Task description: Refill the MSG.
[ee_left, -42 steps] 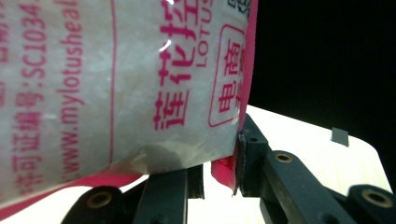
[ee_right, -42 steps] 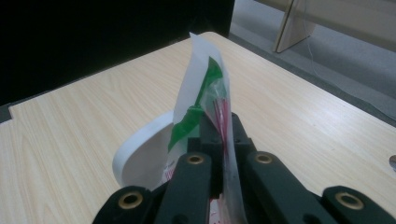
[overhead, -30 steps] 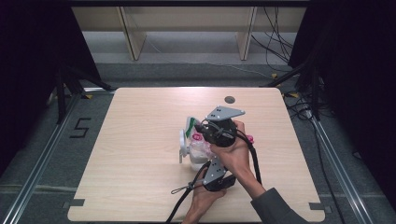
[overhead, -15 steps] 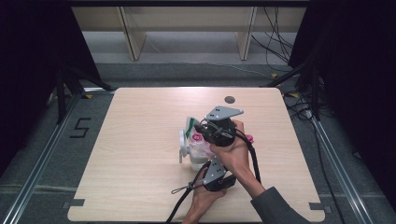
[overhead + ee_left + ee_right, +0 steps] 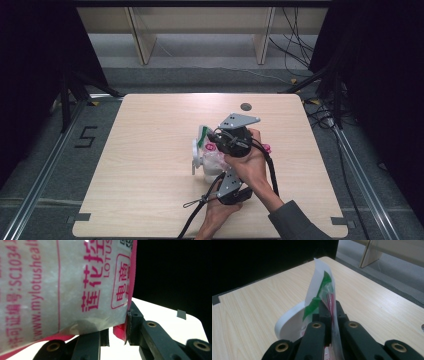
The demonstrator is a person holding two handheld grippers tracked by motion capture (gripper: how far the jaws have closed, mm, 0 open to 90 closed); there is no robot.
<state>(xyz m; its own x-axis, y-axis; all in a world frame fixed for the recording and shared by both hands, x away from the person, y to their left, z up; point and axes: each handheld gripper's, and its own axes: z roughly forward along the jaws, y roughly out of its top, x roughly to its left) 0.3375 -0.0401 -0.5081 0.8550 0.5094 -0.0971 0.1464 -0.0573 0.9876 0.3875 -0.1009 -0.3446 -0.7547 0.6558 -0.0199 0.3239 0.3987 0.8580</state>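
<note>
High view: plastic bag [image 5: 212,159] near counter [image 5: 150,150] centre, under both hands. Left gripper view: left claw [image 5: 117,327] clamped on bag's pink-printed edge. Right gripper view: right claw [image 5: 329,312] pinched shut on bag's green-and-white top.

Tabletop [image 5: 150,150]: pale wood-grain laminate, smooth and matt. Pouch [image 5: 62,285]: translucent frosted plastic film, slightly crinkled, with glossy pink print and pink edge. Holder [image 5: 289,325]: white smooth plastic. Left tool [image 5: 117,332] and right tool [image 5: 329,312]: black matt plastic, brass-coloured rivets.
</note>
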